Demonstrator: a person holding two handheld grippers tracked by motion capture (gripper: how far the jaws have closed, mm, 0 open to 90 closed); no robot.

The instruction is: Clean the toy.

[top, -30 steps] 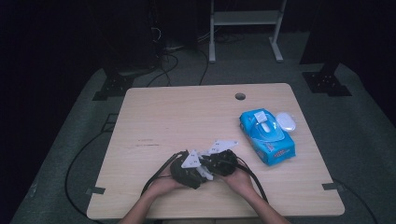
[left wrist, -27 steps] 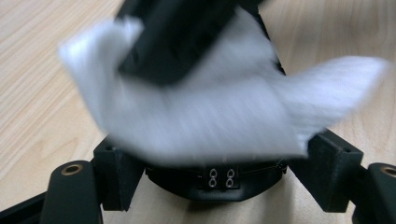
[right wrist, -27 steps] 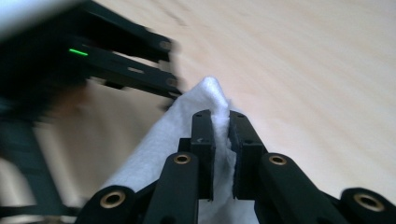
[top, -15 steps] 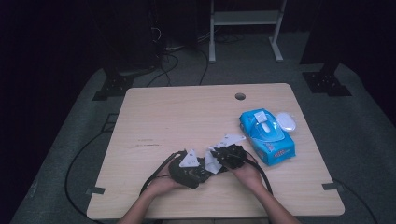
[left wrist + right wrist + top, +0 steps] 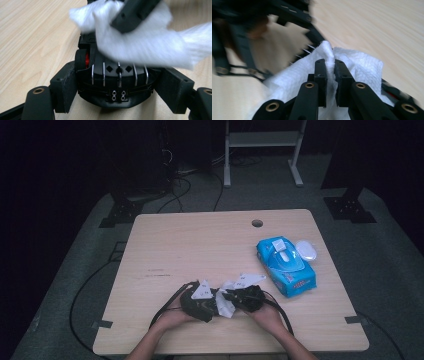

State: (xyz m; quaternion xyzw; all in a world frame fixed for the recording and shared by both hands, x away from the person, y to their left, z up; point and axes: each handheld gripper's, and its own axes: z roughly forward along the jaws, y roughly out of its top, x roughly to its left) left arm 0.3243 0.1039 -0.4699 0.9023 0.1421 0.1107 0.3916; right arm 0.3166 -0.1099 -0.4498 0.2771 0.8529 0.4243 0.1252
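right tongs [image 5: 330, 72] pinched on white wipe [image 5: 362, 67], draped over black mouse [image 5: 117, 80] clamped in left tongs [image 5: 120, 85]

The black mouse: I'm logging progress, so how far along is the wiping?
Done: a wipe is out of the blue pack. In hand: the left gripper clamps the black mouse while the right gripper rubs the wipe across it. Left: finishing, then setting both down.

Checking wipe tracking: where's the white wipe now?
High view: near edge, centre, the white wipe is pinched in the right gripper, against the black computer mouse in the left gripper.
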